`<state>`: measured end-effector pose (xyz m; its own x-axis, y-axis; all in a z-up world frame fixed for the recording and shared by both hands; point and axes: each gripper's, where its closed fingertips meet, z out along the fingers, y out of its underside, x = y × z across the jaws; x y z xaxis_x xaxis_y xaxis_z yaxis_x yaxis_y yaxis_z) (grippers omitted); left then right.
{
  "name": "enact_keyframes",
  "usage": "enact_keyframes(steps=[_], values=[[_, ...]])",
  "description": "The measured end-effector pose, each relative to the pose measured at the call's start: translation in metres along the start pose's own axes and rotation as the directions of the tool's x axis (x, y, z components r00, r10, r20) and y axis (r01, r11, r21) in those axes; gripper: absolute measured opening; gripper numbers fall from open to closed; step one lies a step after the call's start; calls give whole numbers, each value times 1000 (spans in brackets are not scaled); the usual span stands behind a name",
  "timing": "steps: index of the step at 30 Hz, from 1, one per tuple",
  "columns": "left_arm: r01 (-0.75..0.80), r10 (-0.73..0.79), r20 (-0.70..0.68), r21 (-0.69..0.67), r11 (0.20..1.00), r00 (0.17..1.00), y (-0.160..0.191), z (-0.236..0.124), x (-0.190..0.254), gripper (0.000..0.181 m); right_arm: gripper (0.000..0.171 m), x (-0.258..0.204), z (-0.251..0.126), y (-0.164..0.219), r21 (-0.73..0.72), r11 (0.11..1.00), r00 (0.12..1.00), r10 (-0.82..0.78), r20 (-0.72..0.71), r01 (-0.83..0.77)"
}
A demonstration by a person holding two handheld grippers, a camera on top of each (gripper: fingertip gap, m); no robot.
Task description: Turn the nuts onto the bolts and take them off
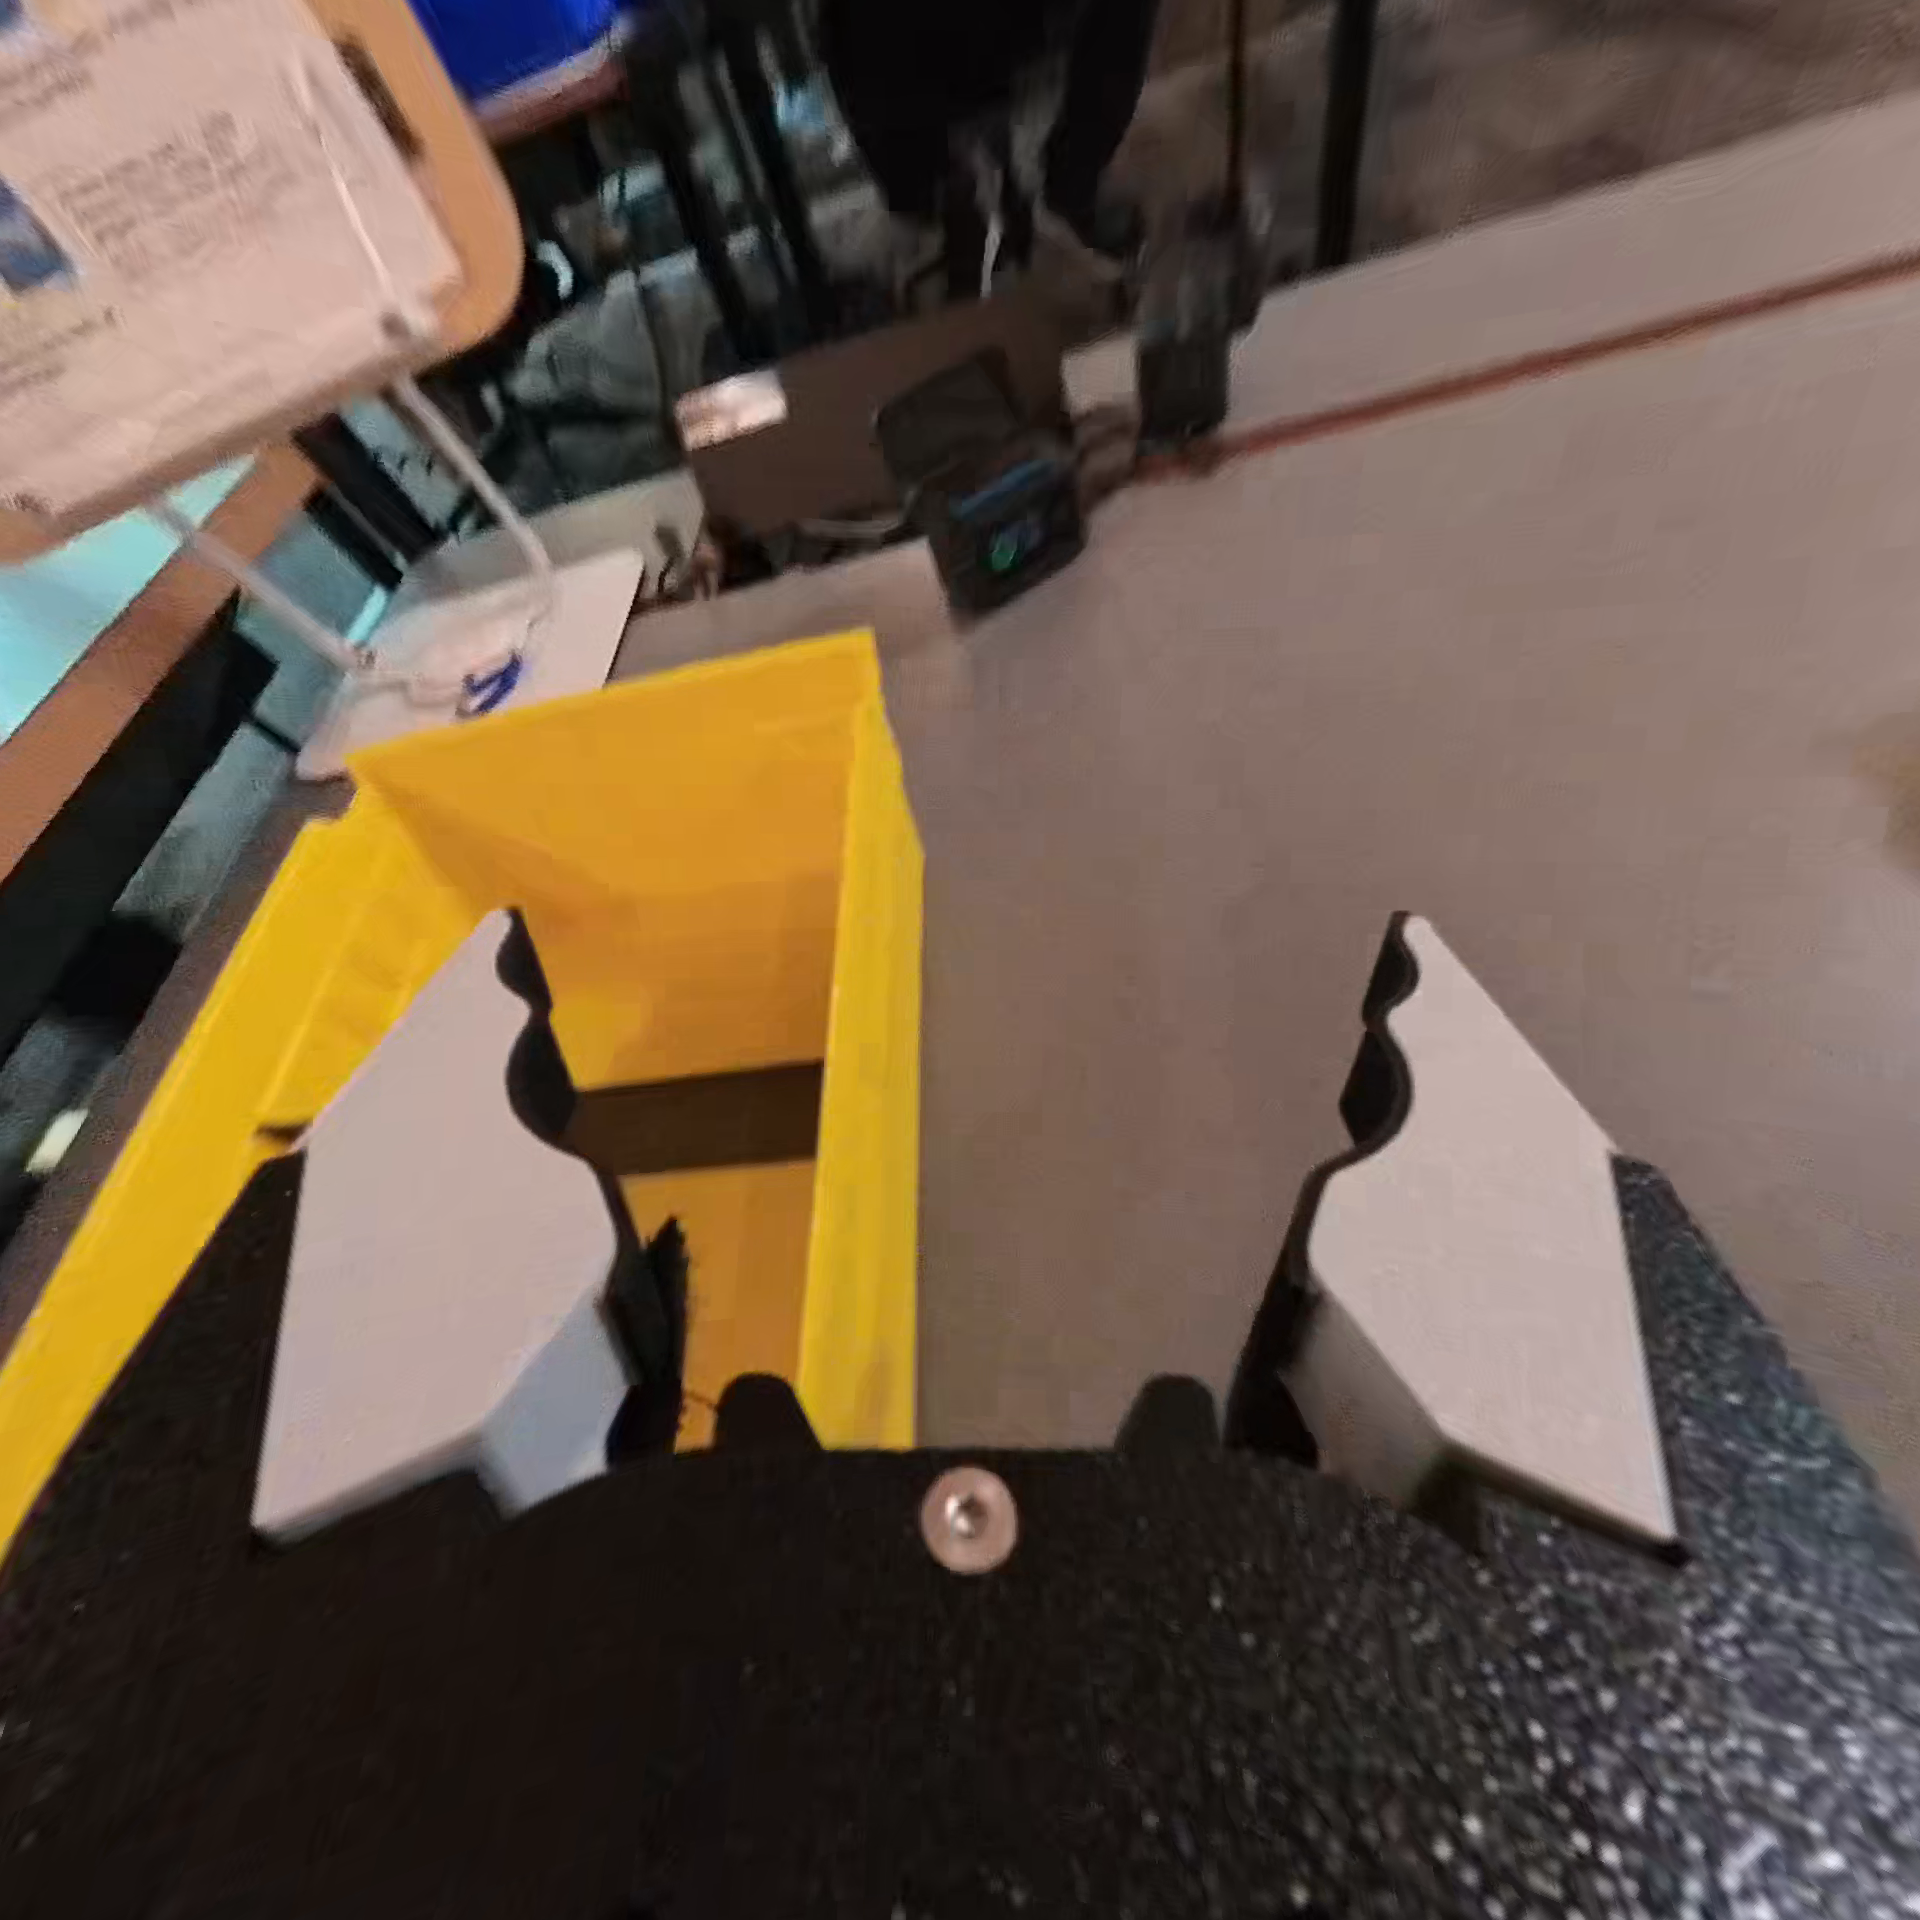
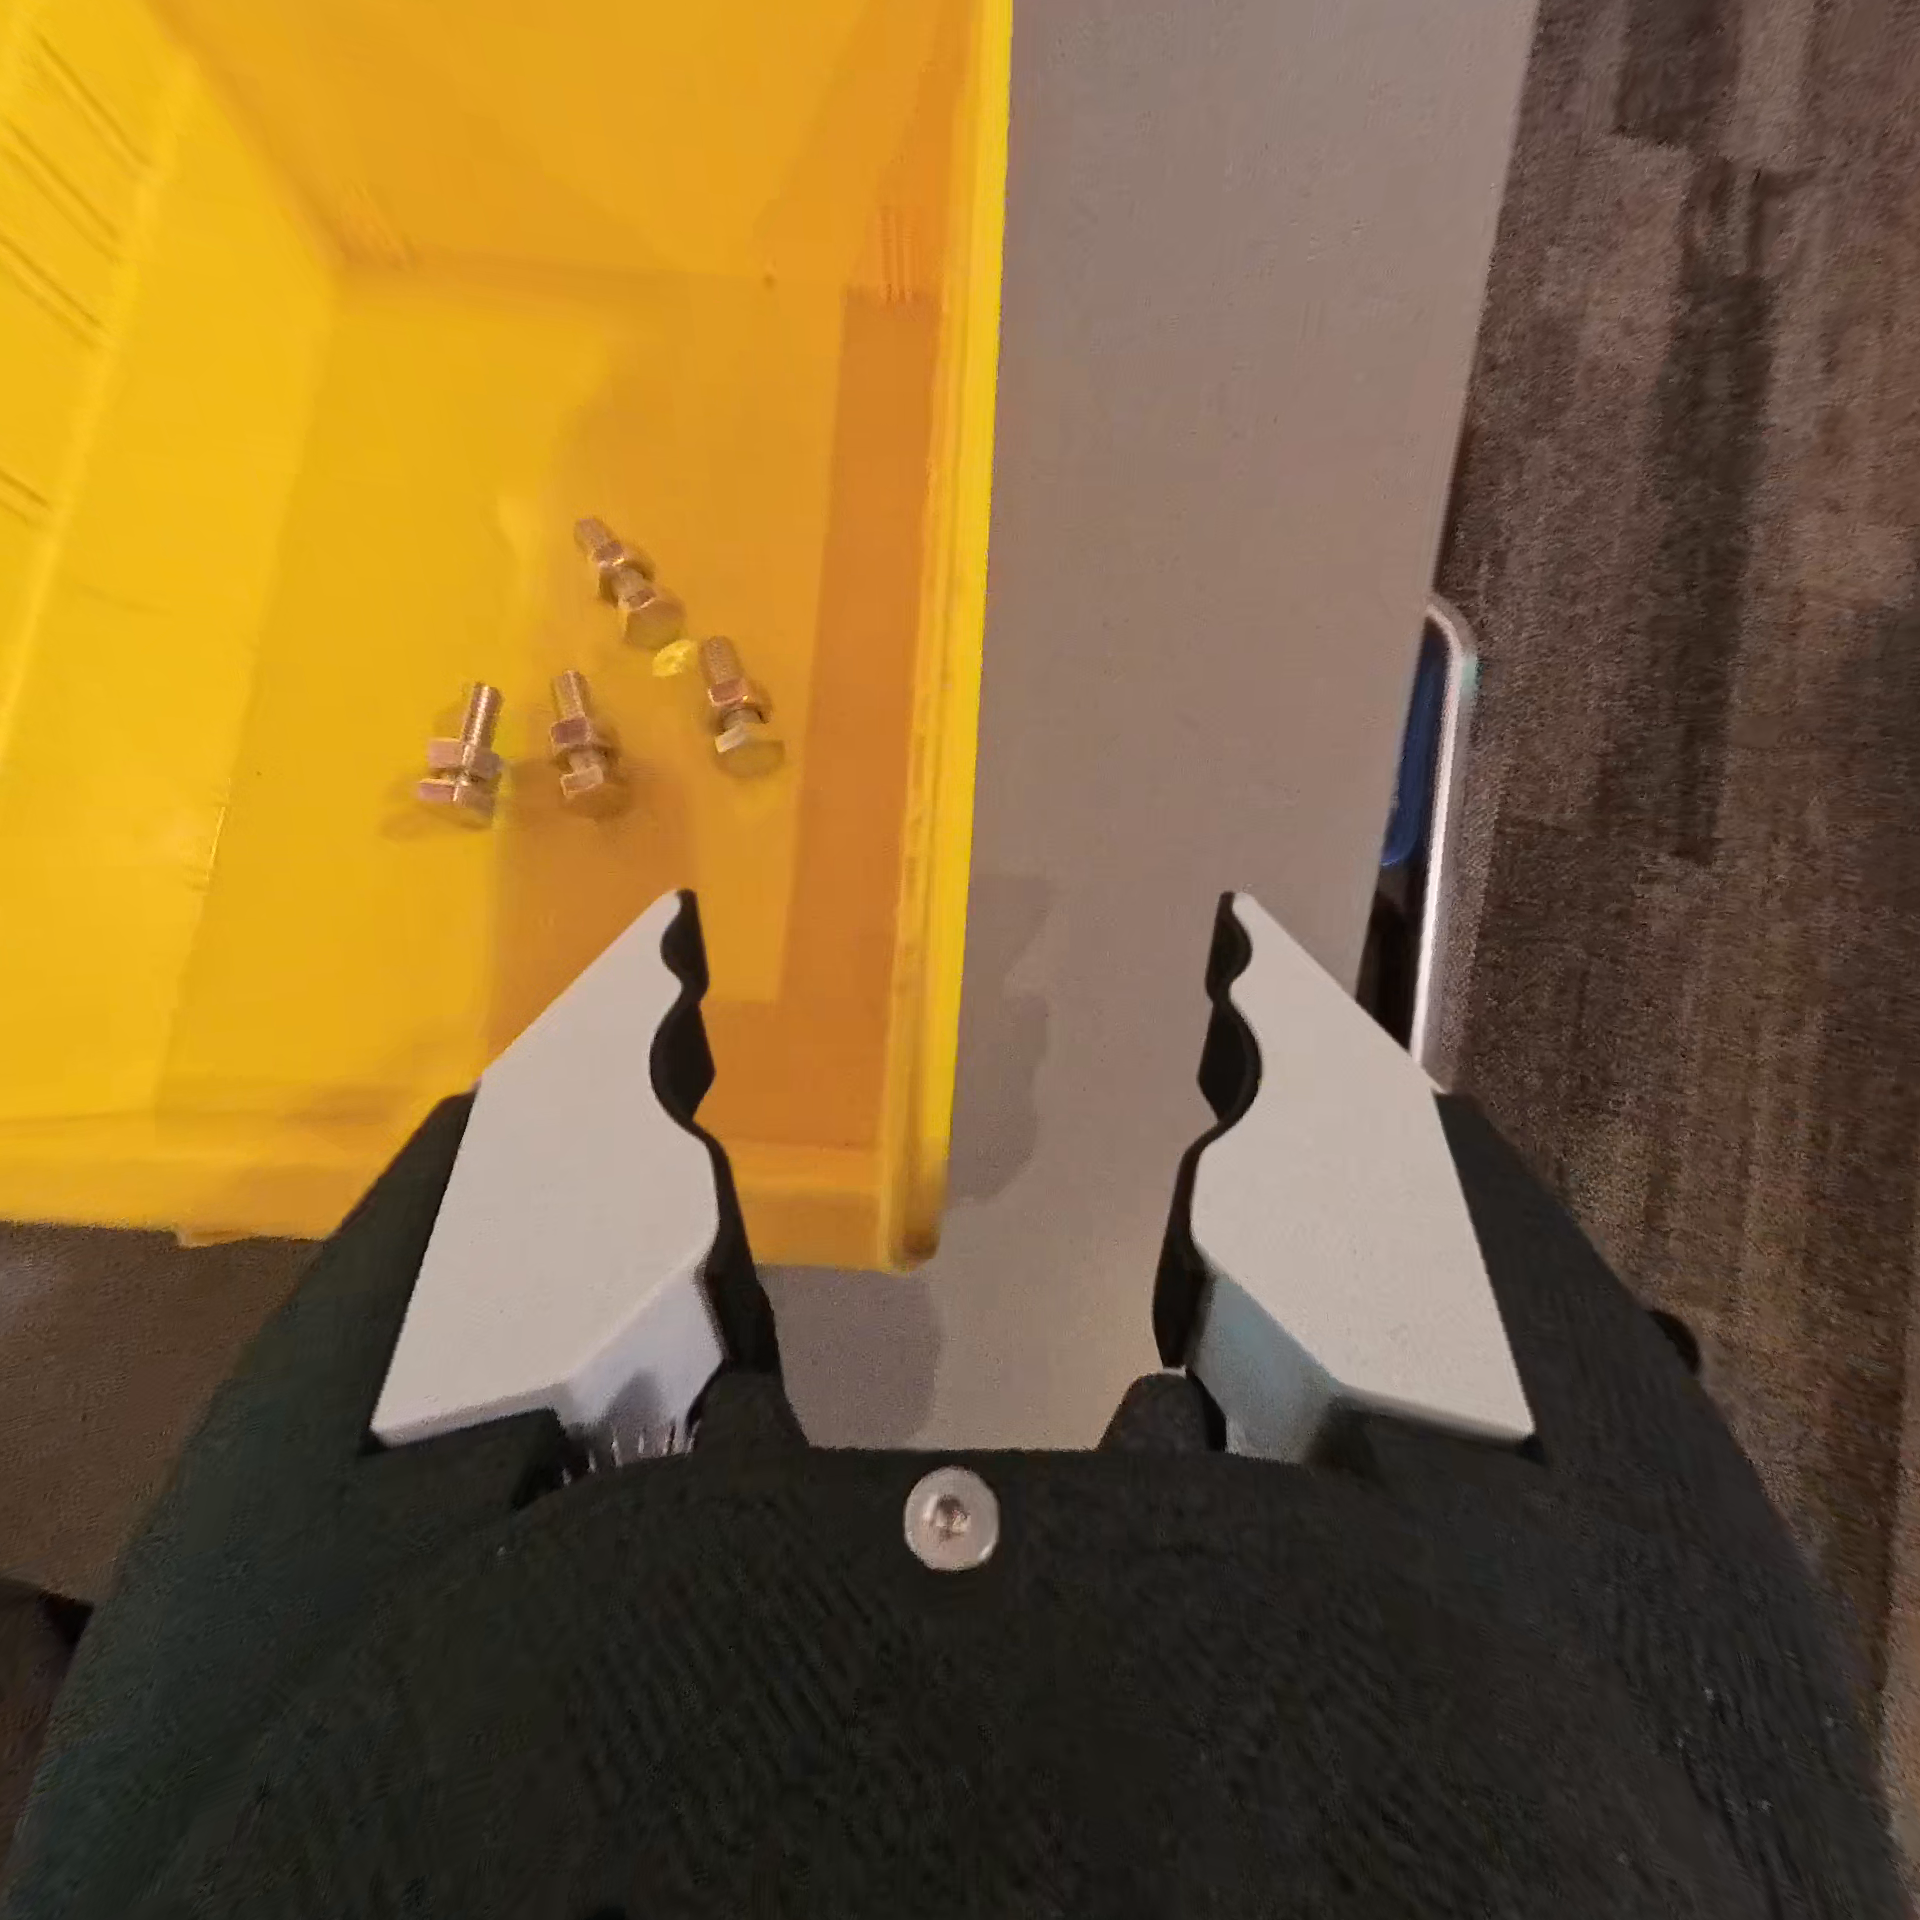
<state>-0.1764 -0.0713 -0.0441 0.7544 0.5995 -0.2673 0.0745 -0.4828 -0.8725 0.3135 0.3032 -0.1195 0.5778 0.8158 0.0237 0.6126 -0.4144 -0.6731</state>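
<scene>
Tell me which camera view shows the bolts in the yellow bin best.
The right wrist view: four bolts, each with a nut on its shaft, lie on the floor of the yellow bin. The left wrist view shows only a yellow bin, no bolts.

Yellow bin (image 2: pixel 312 260), brass-silver bolts (image 2: pixel 462 764), grey table (image 2: pixel 1195 520), mottled grey carpet (image 2: pixel 1714 727)

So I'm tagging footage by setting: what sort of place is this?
Probably an office or lab workspace: a grey table holding a yellow bin of bolts, carpet floor, and cluttered black stands and cables behind.
</scene>
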Motion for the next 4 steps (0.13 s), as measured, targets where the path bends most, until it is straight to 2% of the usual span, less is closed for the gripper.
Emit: enact_keyframes(steps=[3, 4], values=[[-43, 44, -2, -310, 950, 999, 62, -7, -23, 122, 69, -4, 9, 10, -85, 995, 998, -57, 38, 60], [-71, 61, -38, -346, 936, 997, 75, -9, -25, 102, 54, -5, 12, 12, -102, 992, 996, -76, 50, 81]])
